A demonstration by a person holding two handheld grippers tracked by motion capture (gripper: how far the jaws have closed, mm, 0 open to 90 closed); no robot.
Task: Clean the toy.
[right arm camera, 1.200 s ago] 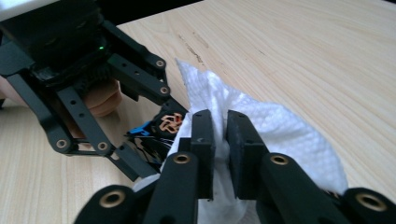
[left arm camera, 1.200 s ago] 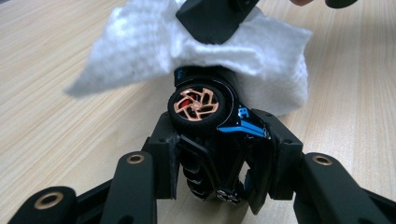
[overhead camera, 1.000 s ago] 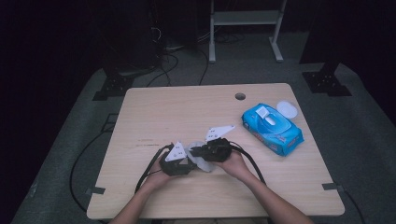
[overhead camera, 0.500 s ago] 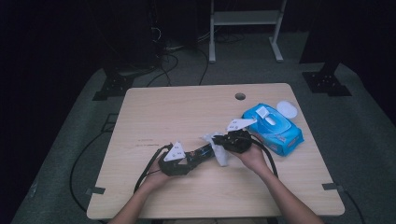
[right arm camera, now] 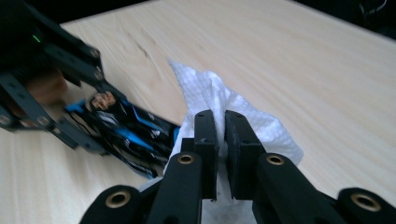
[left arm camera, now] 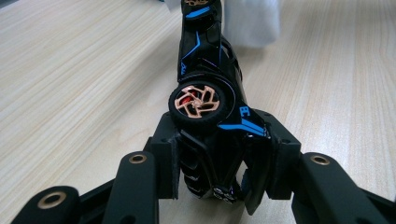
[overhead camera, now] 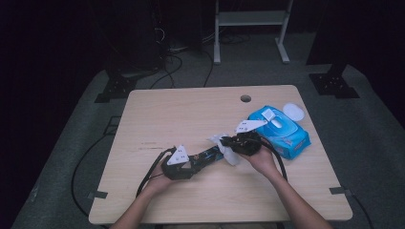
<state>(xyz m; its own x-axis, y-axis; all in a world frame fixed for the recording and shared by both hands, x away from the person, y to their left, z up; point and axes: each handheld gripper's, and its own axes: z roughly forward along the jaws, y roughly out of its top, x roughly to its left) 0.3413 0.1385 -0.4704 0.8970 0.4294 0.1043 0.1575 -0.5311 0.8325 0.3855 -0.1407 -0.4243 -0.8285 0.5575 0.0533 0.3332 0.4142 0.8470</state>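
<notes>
My left gripper [left arm camera: 212,154] has its jaws clamped on a black toy car with blue trim [left arm camera: 208,93], low over the wooden table [overhead camera: 191,114]. My right gripper [right arm camera: 219,135] pinches a white wipe [right arm camera: 219,100] at the car's far end; wiping looks underway, most of the body left.

My left black two-jaw gripper [overhead camera: 203,159] points toward my right one, jaws clamped on something, hand low near my body. My right black two-jaw gripper [overhead camera: 228,144] sits just ahead of it, jaws nearly together, pinching. Both forearms angle inward, fingertips almost meeting.
</notes>
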